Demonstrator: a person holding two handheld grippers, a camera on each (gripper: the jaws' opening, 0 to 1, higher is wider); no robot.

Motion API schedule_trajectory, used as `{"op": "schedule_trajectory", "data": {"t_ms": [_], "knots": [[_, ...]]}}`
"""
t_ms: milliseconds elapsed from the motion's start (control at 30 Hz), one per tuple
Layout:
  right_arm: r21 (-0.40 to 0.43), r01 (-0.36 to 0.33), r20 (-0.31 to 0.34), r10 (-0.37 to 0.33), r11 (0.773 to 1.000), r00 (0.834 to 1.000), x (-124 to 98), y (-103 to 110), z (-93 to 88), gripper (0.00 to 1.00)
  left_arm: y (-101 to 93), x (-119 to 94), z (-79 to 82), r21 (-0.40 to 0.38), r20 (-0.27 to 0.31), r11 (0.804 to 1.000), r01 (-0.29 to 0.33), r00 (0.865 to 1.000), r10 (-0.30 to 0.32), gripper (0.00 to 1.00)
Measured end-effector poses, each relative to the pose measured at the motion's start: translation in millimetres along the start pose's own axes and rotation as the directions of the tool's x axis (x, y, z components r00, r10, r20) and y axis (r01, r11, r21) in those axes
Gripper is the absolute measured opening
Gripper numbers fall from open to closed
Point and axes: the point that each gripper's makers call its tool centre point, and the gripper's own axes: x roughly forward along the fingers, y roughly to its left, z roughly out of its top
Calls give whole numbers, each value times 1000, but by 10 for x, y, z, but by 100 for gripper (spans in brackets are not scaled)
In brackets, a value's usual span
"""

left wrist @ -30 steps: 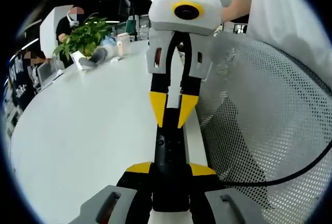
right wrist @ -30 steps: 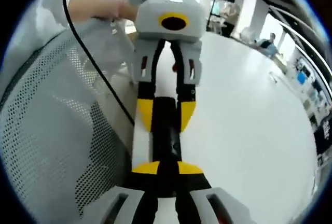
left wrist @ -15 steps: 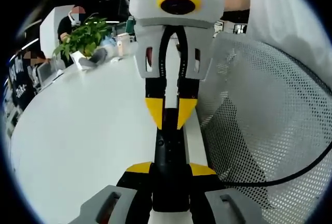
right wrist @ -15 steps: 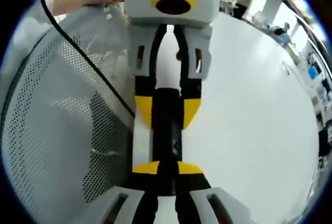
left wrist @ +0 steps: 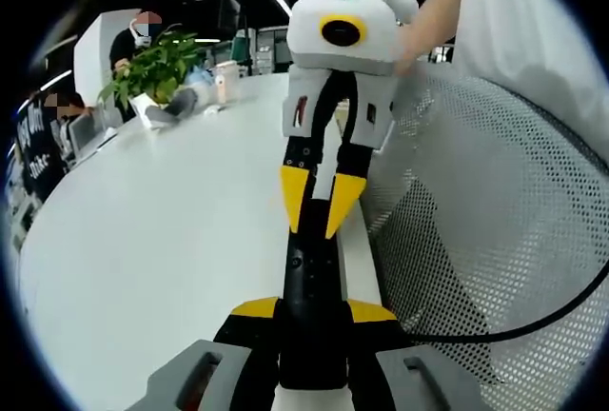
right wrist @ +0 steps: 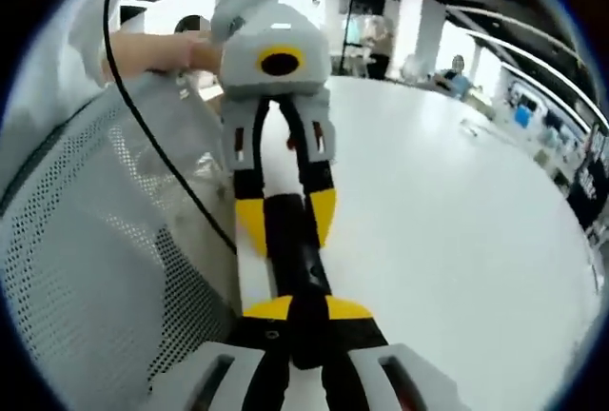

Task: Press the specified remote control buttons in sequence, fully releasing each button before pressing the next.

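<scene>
A slim black remote control (left wrist: 310, 278) lies lengthwise along the near edge of the white table (left wrist: 171, 230). My left gripper (left wrist: 312, 309) is shut on its near end, one yellow-tipped jaw on each side. My right gripper (left wrist: 314, 230) comes in from the far side, its yellow fingertips close together and resting on the remote's other end. In the right gripper view the remote control (right wrist: 293, 259) runs from my right gripper (right wrist: 306, 308) up to the left gripper (right wrist: 285, 223), whose fingers flank it. The buttons are too dark to make out.
A white mesh chair back (left wrist: 476, 221) stands against the table edge beside the remote, with a black cable (left wrist: 533, 321) across it. A potted plant (left wrist: 152, 68) and a cup (left wrist: 225, 81) sit at the table's far end, with people seated beyond. A hand (left wrist: 428, 21) holds the right gripper.
The right gripper's body swung in close half a second ago and has now drawn back and tilted away. Its fingertips stayed at the remote's far end. The left gripper kept its hold.
</scene>
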Motion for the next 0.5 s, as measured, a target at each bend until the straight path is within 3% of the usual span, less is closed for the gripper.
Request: {"op": "schedule_trajectory", "data": {"t_ms": [133,300,500], "knots": [[-69,-6,-38,4,998,999,30,18,10,7,2,-2,0,0,-1,1000,0,1000,0,25],[-21,-11,-58,10,1000,998,37,0,18,7,3,0,-3,1,-3,1000,0,1000,0,25],[-140,-50,-198,21,989,980,55,27,-1,7,-3,1,-2,4,-5,1000,1,1000,-1,25]]}}
